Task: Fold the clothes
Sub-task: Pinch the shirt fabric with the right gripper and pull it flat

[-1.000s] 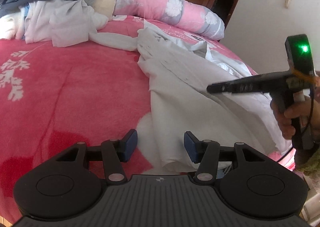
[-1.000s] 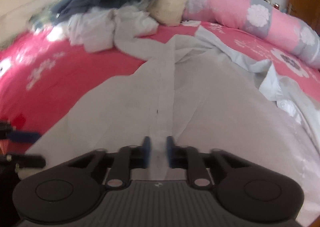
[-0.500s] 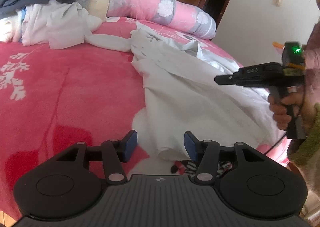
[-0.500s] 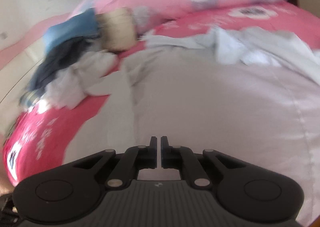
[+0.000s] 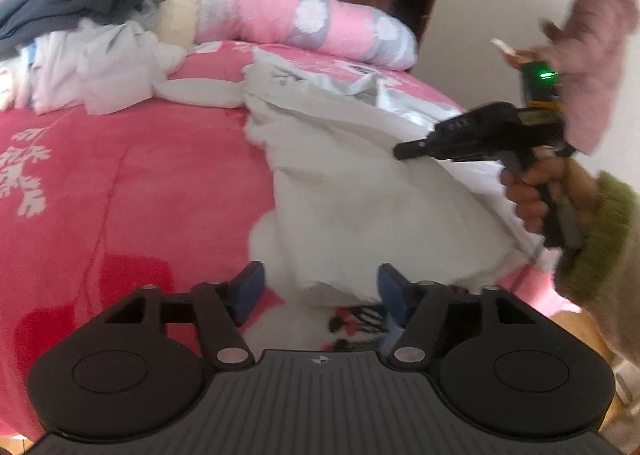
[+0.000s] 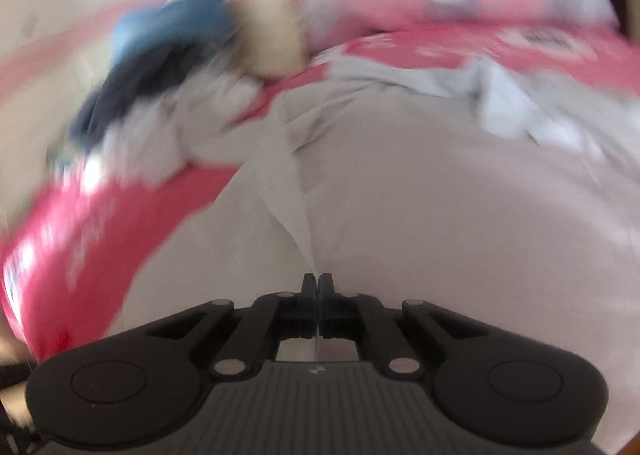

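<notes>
The white shirt lies spread over the pink bed, filling the centre and right of the left wrist view, its near hem hanging just off the bed edge at lower centre. The step in hand looks like taking hold of the shirt's lower edge, ready to lift or flatten it before the first fold.

The right gripper is pinched tight on a thin ridge of the shirt, the cloth drawn up into a peak at its tips; in the left view it sits at mid right, held by a hand. The left gripper stands wide, its blue pads either side of the hem but not pressing it.

Next, I'd judge, the left one must close on that hem, so both corners can be carried together.

Against the earlier frames, the left jaws have just been opening further, with the hem between them but ungripped. The right jaws have just closed fully on the fabric, and their view has tilted and blurred. A person in a pink coat now shows at upper right.
</notes>
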`<state>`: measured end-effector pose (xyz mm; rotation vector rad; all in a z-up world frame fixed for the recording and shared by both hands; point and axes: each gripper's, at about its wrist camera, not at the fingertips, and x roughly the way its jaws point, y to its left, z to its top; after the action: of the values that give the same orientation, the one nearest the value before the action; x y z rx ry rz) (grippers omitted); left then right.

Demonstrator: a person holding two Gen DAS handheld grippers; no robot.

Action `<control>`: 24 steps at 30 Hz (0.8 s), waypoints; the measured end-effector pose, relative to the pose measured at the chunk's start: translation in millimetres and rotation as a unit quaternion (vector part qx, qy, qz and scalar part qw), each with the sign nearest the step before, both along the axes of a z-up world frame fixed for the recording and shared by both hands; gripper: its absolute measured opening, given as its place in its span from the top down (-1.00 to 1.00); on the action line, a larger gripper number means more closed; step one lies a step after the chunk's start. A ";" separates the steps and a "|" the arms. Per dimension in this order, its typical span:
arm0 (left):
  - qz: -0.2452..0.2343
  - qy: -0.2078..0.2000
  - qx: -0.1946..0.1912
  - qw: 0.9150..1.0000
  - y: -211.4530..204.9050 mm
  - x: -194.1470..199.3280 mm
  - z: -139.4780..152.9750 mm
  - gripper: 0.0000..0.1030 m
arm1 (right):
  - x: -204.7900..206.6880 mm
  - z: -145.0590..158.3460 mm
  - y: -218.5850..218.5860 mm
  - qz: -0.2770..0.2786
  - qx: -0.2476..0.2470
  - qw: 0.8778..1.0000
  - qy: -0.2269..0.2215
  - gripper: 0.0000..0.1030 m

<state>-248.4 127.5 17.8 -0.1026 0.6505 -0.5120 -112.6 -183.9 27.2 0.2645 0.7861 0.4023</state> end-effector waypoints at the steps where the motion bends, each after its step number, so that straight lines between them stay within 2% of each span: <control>1: -0.006 -0.004 0.003 1.000 -0.8 -2.1 -0.6 -0.31 | 3.9 -3.6 -12.6 -0.017 0.027 0.999 0.012 1.00; 7: 0.001 -0.028 0.029 0.999 -8.9 -2.9 -0.3 -0.27 | 16.5 -32.6 -55.1 -0.072 0.147 0.984 0.068 1.00; 9: 0.003 -0.043 0.043 0.998 -11.9 -2.0 2.1 -0.19 | 17.5 -35.2 -57.3 -0.075 0.161 0.982 0.070 1.00; 11: 0.001 -0.055 0.061 0.997 -16.5 -1.5 3.2 0.03 | 19.7 -36.5 -58.8 -0.076 0.165 0.981 0.072 1.00; 13: -0.003 -0.067 0.085 0.994 -22.9 -1.5 3.5 0.07 | 21.3 -37.0 -60.2 -0.077 0.167 0.980 0.074 0.99; 16: -0.012 -0.081 0.113 0.990 -30.0 -3.1 1.5 0.34 | 22.4 -37.2 -60.9 -0.077 0.173 0.979 0.079 0.99; 18: -0.018 -0.069 0.107 0.992 -30.6 -1.8 -0.6 0.47 | 22.8 -37.4 -61.8 -0.078 0.177 0.978 0.081 0.99; 20: -0.018 -0.050 0.096 0.994 -30.3 -0.4 -3.6 0.74 | 21.5 -37.9 -63.2 -0.077 0.178 0.978 0.082 0.99; 22: 0.005 -0.035 0.082 0.996 -28.1 1.8 -6.1 0.90 | 21.6 -38.0 -63.0 -0.076 0.178 0.978 0.082 0.99; 23: 0.024 -0.026 0.062 0.997 -23.2 2.6 -5.5 1.00 | 21.6 -37.6 -62.7 -0.076 0.177 0.978 0.082 0.99; 24: 0.043 -0.018 0.042 0.998 -18.0 3.3 -4.7 1.00 | 21.6 -37.2 -62.4 -0.075 0.177 0.978 0.082 0.99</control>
<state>-245.1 109.5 13.1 -0.0421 0.6279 -0.4024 -91.0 -246.3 -10.0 0.6931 0.8479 0.3784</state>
